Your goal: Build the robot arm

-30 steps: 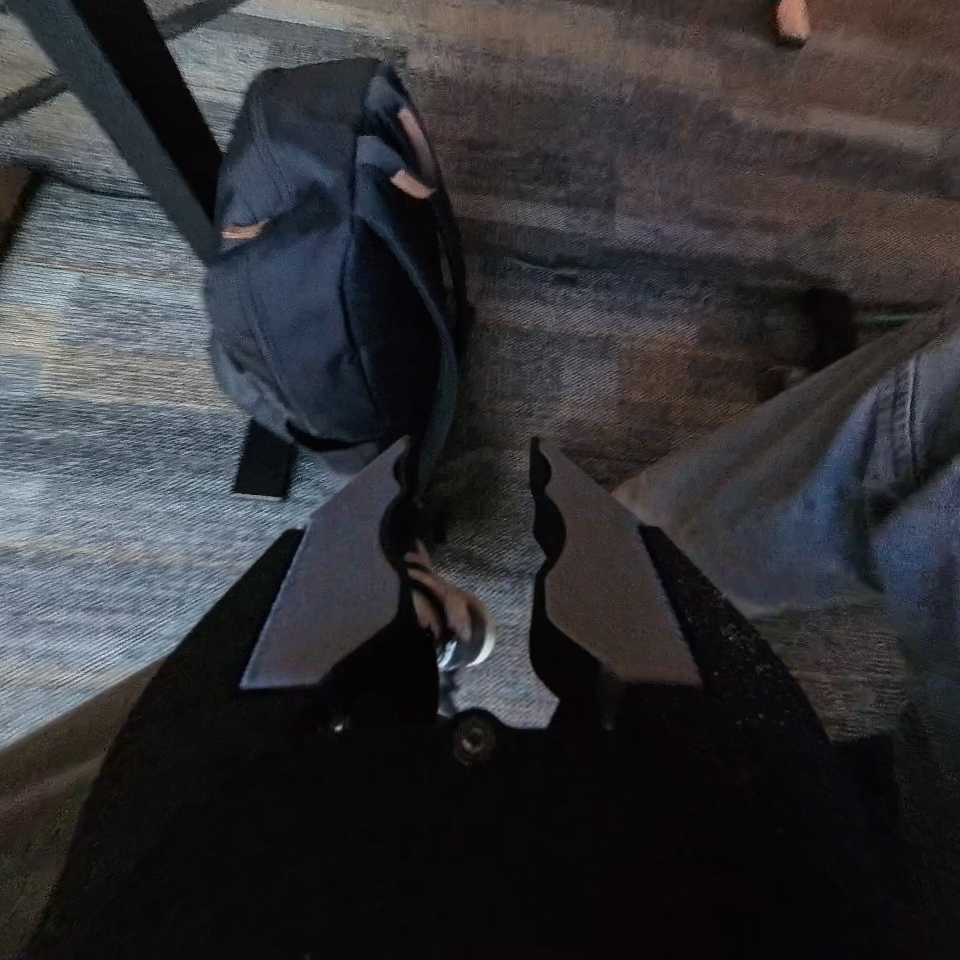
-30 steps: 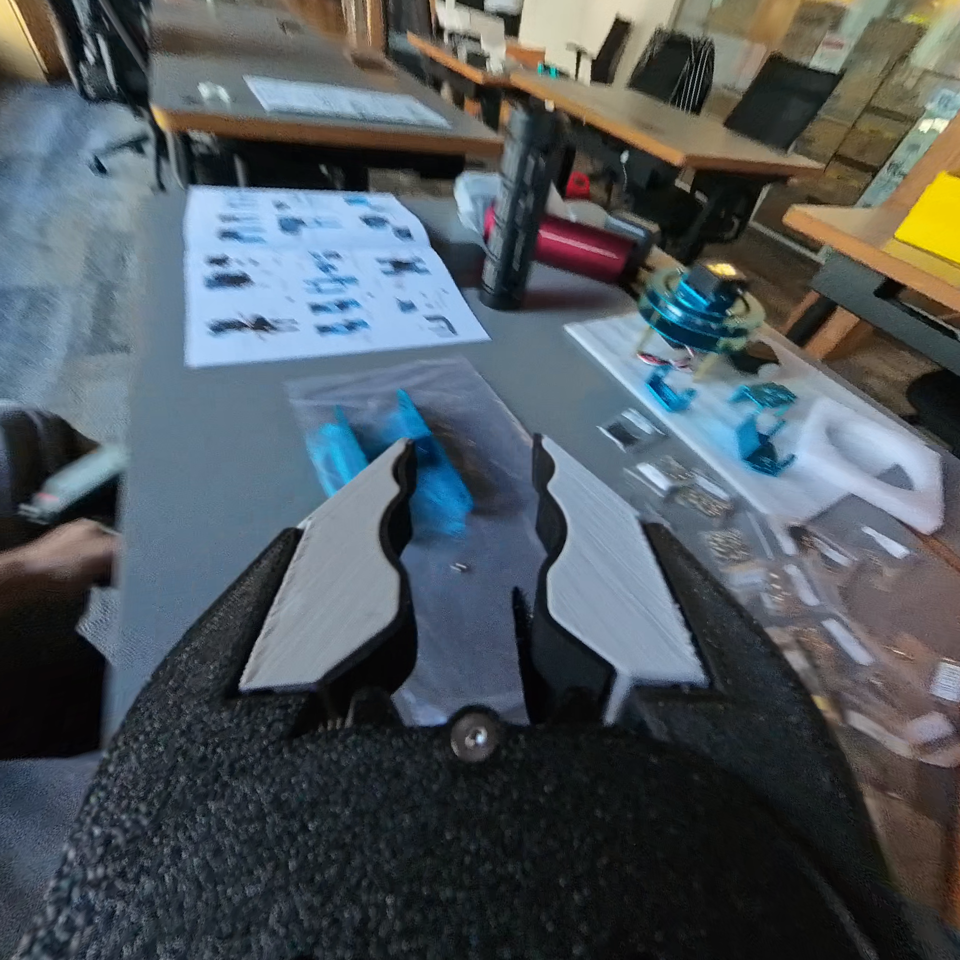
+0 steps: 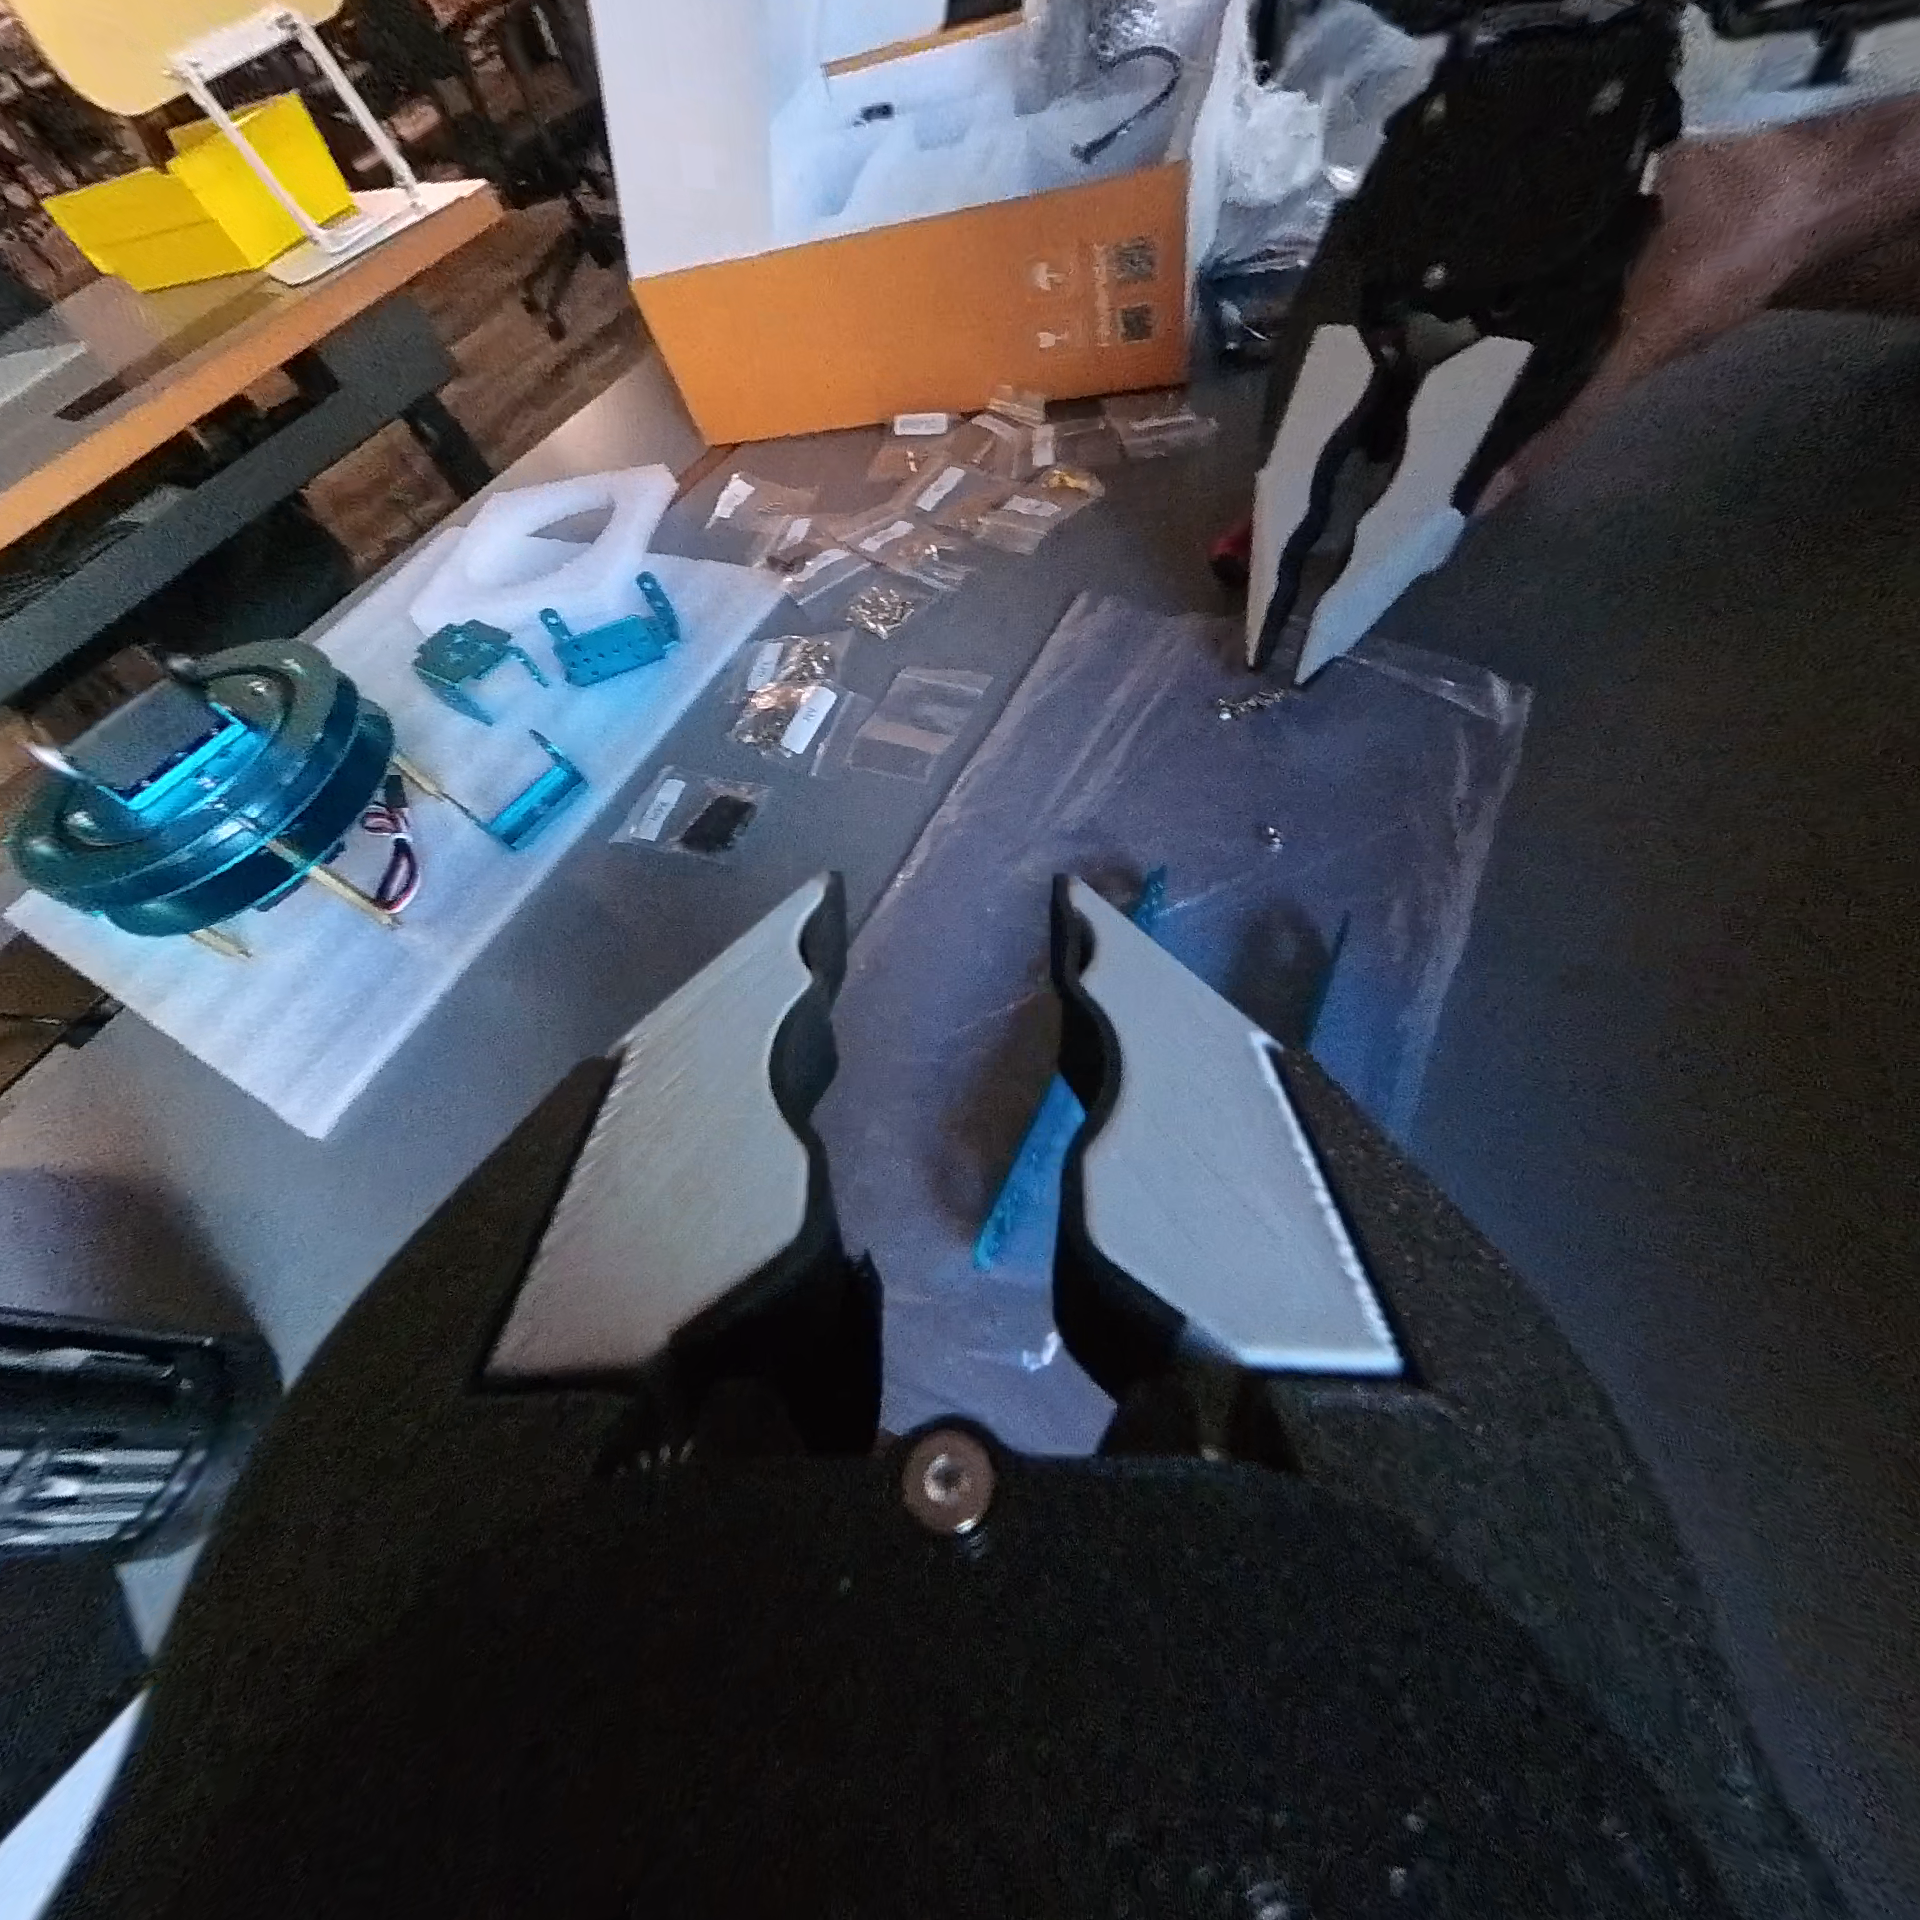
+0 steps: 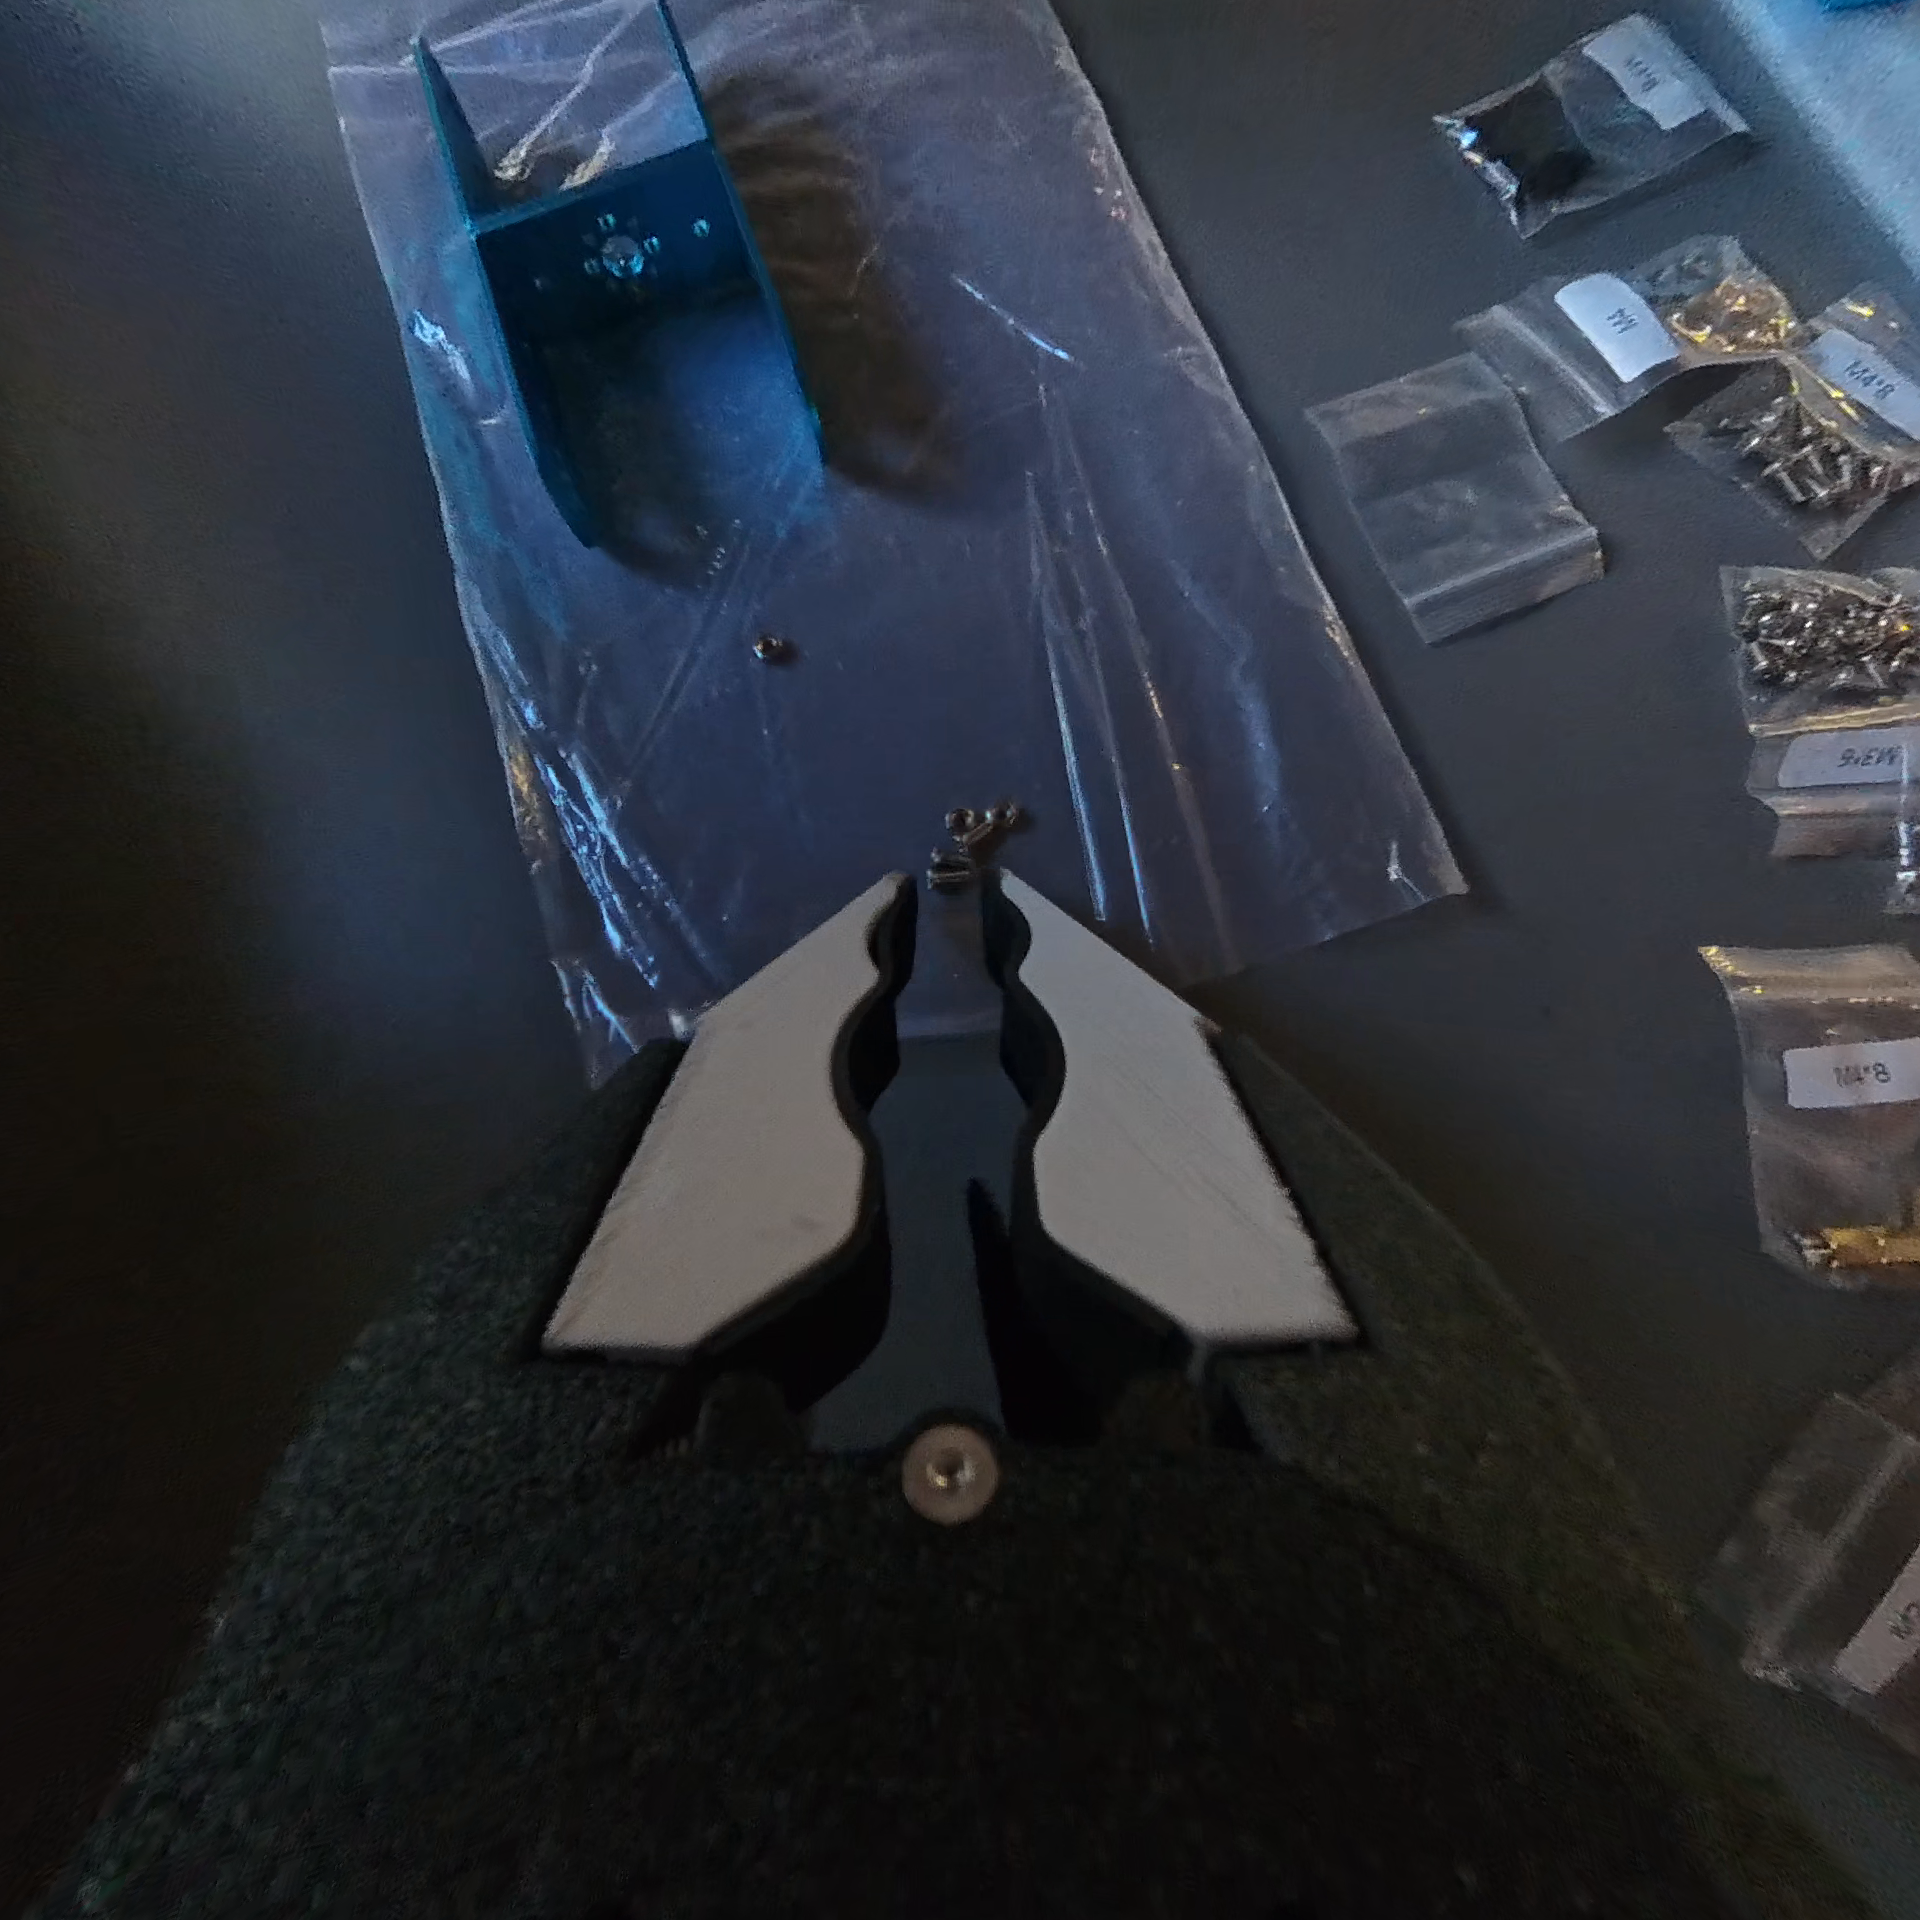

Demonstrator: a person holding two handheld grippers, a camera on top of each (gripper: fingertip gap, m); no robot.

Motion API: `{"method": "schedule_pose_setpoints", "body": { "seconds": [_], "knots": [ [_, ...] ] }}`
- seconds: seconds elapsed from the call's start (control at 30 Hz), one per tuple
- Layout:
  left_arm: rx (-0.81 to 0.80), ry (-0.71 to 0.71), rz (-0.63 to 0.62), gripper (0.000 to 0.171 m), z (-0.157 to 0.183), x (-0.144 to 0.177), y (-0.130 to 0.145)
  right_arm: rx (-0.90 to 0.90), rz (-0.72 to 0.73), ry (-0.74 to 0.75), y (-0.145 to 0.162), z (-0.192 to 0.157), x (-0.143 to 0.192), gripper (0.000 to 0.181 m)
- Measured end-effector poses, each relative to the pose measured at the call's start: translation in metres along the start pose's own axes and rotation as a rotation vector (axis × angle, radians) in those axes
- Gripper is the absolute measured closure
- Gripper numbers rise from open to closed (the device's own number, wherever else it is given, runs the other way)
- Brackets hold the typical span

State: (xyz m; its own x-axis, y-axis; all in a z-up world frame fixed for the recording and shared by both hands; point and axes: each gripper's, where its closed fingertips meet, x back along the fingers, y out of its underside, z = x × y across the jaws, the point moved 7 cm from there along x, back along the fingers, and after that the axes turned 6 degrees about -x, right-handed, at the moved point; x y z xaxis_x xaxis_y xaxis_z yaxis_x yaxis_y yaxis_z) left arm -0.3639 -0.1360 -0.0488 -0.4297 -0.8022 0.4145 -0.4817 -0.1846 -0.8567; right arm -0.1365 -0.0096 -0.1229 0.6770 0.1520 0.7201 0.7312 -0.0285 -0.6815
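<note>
My left gripper [image 3: 945, 902] is open and empty. It hovers over a clear plastic bag [image 3: 1195, 790] lying flat on the grey table [image 3: 623, 935]. A blue U-shaped metal bracket [image 3: 1023, 1184] on the bag shows between and just under its fingers. My right gripper [image 4: 951, 881] is open only by a narrow gap and holds nothing. Its tips are down at a small cluster of loose screws [image 4: 977, 831] on the bag [image 4: 1039, 520]. The bracket [image 4: 613, 270] lies beyond, with a single nut [image 4: 771, 648] between. The left wrist view also shows the right gripper [image 3: 1286, 667] by the screws [image 3: 1252, 704].
Several small labelled bags of hardware [image 4: 1766, 416] lie to the right of the plastic bag. A white foam sheet [image 3: 343, 997] carries a blue round turntable assembly [image 3: 197, 790] and blue brackets [image 3: 613, 644]. An orange and white box [image 3: 914, 301] stands behind. A black case [image 3: 94, 1444] sits at the left edge. The tips of one gripper are about 20 cm away from the tips of the other. My right gripper is the nearer one to the single nut [image 4: 771, 648]: about 6 cm, against 15 cm. The left camera catches it too, in the left wrist view [image 3: 1278, 833].
The left gripper swung up from the floor and a dark backpack to over the table. The right gripper dropped to the plastic bag, its jaws narrowed, tips now at the screws.
</note>
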Motion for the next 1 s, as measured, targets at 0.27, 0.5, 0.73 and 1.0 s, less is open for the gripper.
{"method": "schedule_pose_setpoints", "body": {
  "seconds": [0.27,0.5,0.73,1.0],
  "knots": [
    [0.074,0.109,0.079,0.133,0.017,0.019,0.005,0.003,-0.027,-0.006,-0.002,-0.001,-0.008,0.174],
    [0.138,0.076,0.124,0.133,0.027,0.025,0.015,0.057,-0.018,0.036,-0.004,-0.001,-0.004,0.175],
    [-0.125,0.108,-0.038,0.133,0.043,0.009,0.027,0.235,-0.034,-0.319,-0.040,-0.024,0.004,0.174],
    [-0.157,0.064,-0.044,0.133,0.056,0.026,0.031,0.737,-0.460,-0.495,-0.060,-0.016,-0.050,0.174]
  ]
}}
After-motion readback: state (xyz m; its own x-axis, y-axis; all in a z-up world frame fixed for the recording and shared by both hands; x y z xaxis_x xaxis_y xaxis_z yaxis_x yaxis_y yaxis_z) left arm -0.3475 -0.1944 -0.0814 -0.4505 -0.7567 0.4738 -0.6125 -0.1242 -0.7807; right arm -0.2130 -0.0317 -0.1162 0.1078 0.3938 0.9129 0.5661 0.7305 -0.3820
